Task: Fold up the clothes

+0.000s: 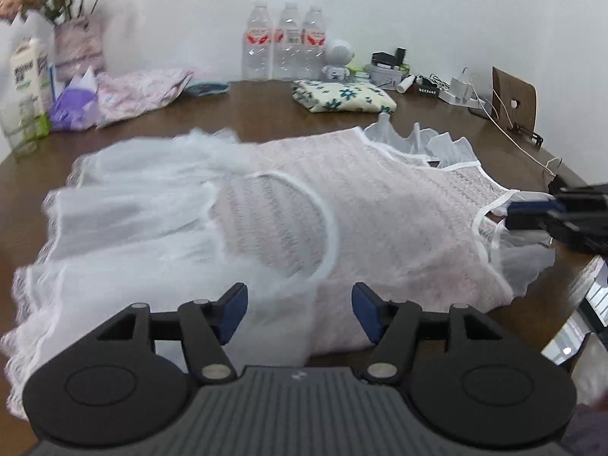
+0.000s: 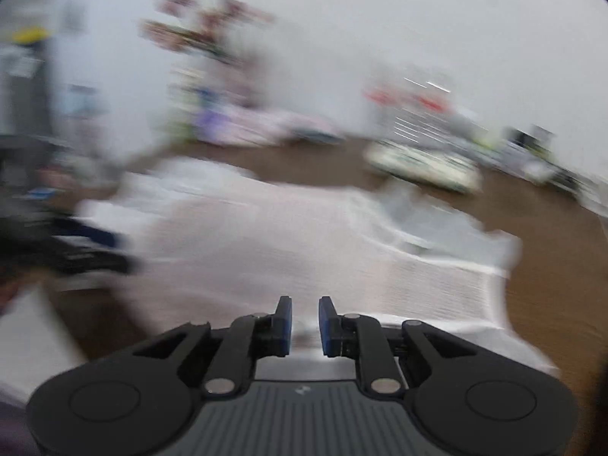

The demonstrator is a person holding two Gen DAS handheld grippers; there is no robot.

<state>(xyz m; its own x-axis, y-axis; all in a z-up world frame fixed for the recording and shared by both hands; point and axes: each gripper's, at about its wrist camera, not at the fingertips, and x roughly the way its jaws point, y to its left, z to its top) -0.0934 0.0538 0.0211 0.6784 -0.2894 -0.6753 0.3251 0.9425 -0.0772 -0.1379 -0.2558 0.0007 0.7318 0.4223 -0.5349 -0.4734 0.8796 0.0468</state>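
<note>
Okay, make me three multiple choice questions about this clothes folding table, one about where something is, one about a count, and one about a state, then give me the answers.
1. Where does the folded flowered cloth lie?
A. in front of the water bottles
B. on top of the white dress
C. on the floor

2. How many water bottles stand by the wall?
A. one
B. three
C. five

3. How is the left gripper?
A. shut on the dress
B. shut on a bottle
C. open, holding nothing

Answers: 1 A, it lies on the brown table just in front of the bottles. 2 B, three stand side by side. 3 C, its jaws stand apart above the white dress.
</note>
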